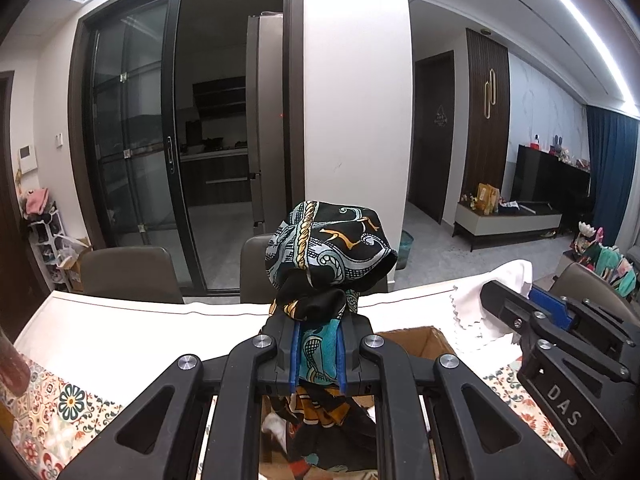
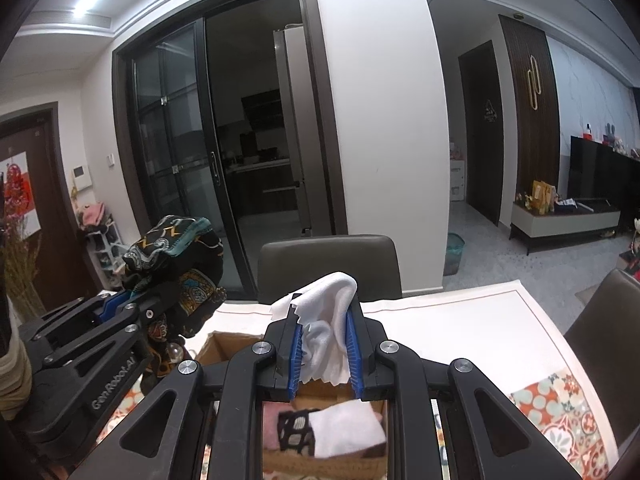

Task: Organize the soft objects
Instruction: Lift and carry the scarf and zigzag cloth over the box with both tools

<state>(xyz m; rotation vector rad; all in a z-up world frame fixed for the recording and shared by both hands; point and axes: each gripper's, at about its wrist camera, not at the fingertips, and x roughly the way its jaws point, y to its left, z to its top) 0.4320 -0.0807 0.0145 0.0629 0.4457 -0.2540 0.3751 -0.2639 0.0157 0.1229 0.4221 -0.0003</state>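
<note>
Patterned scarf (image 1: pixel 326 248) upright, clamped in left gripper (image 1: pixel 318 354); white cloth (image 2: pixel 326 320) upright, clamped in right gripper (image 2: pixel 324 354).

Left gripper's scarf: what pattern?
Black scarf with teal, white and gold ornate print; clearest in left wrist view.

Two tongs (image 1: pixel 318 354) (image 2: pixel 323 354), two cloths (image 1: pixel 330 248) (image 2: pixel 326 320), one box (image 2: pixel 224 346).

white table (image 2: pixel 480 320), patterned floral cloth (image 2: pixel 560 412) at near edge; open cardboard box (image 1: pixel 420 340) on it
</note>
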